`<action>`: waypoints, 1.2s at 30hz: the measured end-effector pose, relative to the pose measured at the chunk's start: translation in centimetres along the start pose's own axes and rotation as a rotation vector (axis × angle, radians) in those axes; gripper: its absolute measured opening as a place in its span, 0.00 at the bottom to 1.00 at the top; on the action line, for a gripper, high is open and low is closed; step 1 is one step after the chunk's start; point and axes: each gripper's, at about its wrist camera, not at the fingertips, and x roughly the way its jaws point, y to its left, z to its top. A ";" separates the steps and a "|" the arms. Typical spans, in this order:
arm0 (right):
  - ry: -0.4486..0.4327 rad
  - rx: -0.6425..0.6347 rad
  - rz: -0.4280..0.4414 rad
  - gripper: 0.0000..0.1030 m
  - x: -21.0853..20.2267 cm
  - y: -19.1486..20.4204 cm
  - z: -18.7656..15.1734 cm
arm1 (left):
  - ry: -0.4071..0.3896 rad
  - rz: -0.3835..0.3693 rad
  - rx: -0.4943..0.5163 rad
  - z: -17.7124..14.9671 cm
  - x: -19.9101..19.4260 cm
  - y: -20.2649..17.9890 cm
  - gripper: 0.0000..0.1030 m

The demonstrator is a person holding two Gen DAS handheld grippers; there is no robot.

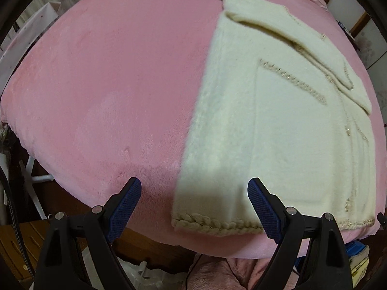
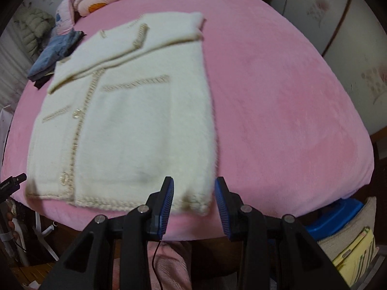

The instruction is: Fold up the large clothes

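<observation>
Across the pink bed [image 2: 278, 96] lies a cream cardigan [image 2: 135, 120], sleeves folded over its front, hem at the near edge. Folded jeans [image 2: 53, 55] sit at its far left. Off the bed's near right, a bag [image 2: 350, 253] holds yellow cloth. Left gripper [image 1: 194, 207] gapes wide, empty; right gripper [image 2: 194, 205] stands narrower, empty, over the hem corner.

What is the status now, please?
Left claw open, right claw open, both empty above hem. Cream cardigan flat on pink bed, sleeves folded in. Nothing in the way.
</observation>
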 end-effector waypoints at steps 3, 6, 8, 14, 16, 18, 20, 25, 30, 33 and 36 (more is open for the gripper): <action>0.024 0.030 -0.003 0.34 1.3 -1.4 -0.6 | 0.037 -0.004 0.006 -0.4 1.6 0.4 0.86; 0.043 0.074 0.042 0.34 2.5 -2.5 -1.0 | 0.048 -0.016 -0.011 -0.8 2.6 1.0 0.86; 0.057 0.093 0.073 0.34 3.3 -2.8 -1.1 | 0.054 -0.033 -0.032 -1.1 3.0 1.5 0.87; 0.097 0.128 0.166 0.34 5.6 -2.6 -1.4 | 0.077 -0.078 -0.082 -2.1 4.3 2.5 0.94; 0.105 0.121 0.177 0.36 6.1 -2.1 -1.6 | 0.077 -0.080 -0.077 -2.4 4.5 2.5 0.95; 0.111 0.101 0.157 0.35 6.6 -1.5 -1.7 | 0.081 -0.087 -0.072 -2.7 4.4 2.6 0.95; 0.122 0.099 0.143 0.30 6.9 -1.1 -1.6 | 0.090 -0.094 -0.059 -3.3 4.4 2.4 0.95; 0.147 0.041 0.106 0.15 5.9 0.2 -0.8 | 0.119 -0.105 0.003 -3.5 4.0 0.0 0.49; 0.100 0.037 0.095 0.14 2.7 1.5 0.6 | 0.156 -0.060 0.072 -3.0 2.4 -1.7 0.13; 0.050 0.041 0.107 0.13 -0.2 2.0 1.7 | 0.159 -0.072 0.043 -2.1 0.5 -1.8 0.12; -0.020 0.019 0.113 0.13 -3.7 2.3 3.1 | 0.134 -0.143 -0.020 -1.0 -2.2 -1.3 0.11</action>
